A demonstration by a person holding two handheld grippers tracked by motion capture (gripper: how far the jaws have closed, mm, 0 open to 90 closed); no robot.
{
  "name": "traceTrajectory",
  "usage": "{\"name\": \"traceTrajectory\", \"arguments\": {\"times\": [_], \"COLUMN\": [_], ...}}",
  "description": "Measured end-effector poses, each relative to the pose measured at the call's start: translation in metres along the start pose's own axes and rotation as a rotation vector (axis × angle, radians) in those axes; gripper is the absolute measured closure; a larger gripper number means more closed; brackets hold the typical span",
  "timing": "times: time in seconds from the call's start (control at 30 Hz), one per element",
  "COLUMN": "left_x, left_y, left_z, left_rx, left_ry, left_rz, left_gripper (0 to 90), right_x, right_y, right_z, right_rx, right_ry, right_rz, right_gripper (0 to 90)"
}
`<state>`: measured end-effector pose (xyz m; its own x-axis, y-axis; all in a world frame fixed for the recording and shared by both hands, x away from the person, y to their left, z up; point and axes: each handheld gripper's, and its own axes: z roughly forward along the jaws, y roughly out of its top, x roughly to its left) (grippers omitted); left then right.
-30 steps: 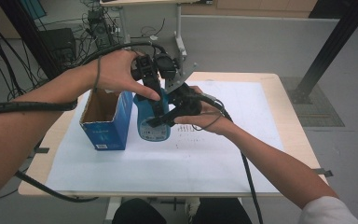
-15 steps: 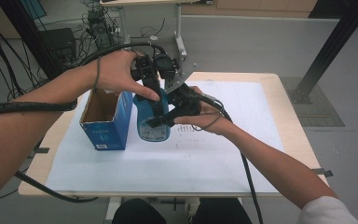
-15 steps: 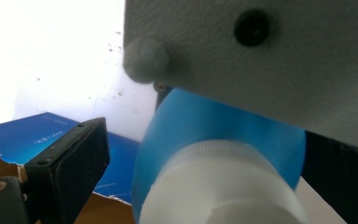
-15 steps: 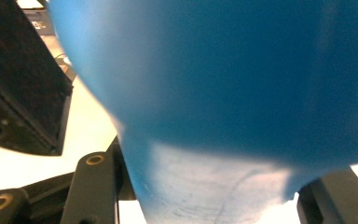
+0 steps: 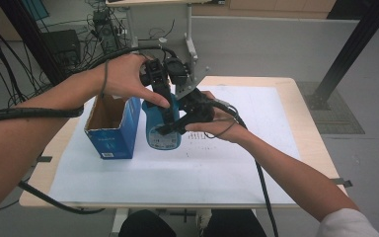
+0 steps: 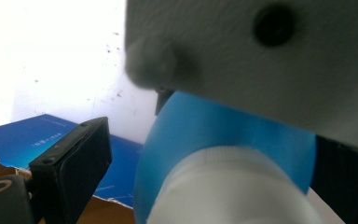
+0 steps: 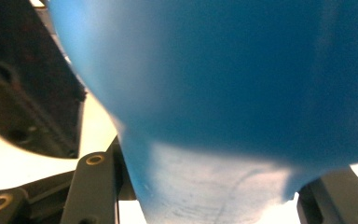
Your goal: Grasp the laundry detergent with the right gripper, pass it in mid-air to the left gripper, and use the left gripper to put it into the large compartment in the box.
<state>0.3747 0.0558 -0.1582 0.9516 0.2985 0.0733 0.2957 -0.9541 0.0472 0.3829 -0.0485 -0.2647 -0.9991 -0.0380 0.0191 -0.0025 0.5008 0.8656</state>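
At the left of the high view we see an open blue cardboard box (image 5: 112, 129) standing on the white paper sheet (image 5: 227, 168) that covers the light wooden table (image 5: 301, 113). Just beside it, to the right, stands a blue plastic bottle with a white cap (image 5: 162, 129), upright on the sheet.

Our left gripper (image 5: 162, 94) comes down over the bottle's top. In the left gripper view its one black jaw stands clear of the white cap (image 6: 228, 186), with a gap between, and the other jaw is hidden behind a grey plate (image 6: 261, 60), so we cannot tell how it is set.

Our right gripper (image 5: 177, 123) reaches in from the right and is clamped on the bottle's blue body (image 7: 223, 84), which sits between its two jaws in the right gripper view.
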Motion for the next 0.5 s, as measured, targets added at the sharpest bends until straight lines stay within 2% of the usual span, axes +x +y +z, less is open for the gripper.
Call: {"name": "traceTrajectory", "arguments": {"times": [0.17, 0.33, 0.5], "left_x": [-0.0008, -0.0021, -0.0041], "left_y": [-0.0009, -0.0016, -0.0008], "left_z": [-0.0002, -0.0011, 0.0009], "left_rx": [-0.005, -0.015, -0.017], "left_ry": [-0.004, -0.001, -0.021], "left_rz": [0.003, 0.017, 0.025], "left_gripper": [10.5, 20.8, 25.3], "right_x": [-0.0004, 0.0004, 0.0008], "right_y": [-0.0003, -0.0006, -0.0009], "right_z": [-0.0005, -0.0002, -0.0009], "right_rx": [-0.002, 0.001, 0.001], "right_ry": [0.006, 0.007, 0.013], "right_rz": [-0.005, -0.016, -0.027], "right_gripper": [43.9, 43.9, 43.9]}}
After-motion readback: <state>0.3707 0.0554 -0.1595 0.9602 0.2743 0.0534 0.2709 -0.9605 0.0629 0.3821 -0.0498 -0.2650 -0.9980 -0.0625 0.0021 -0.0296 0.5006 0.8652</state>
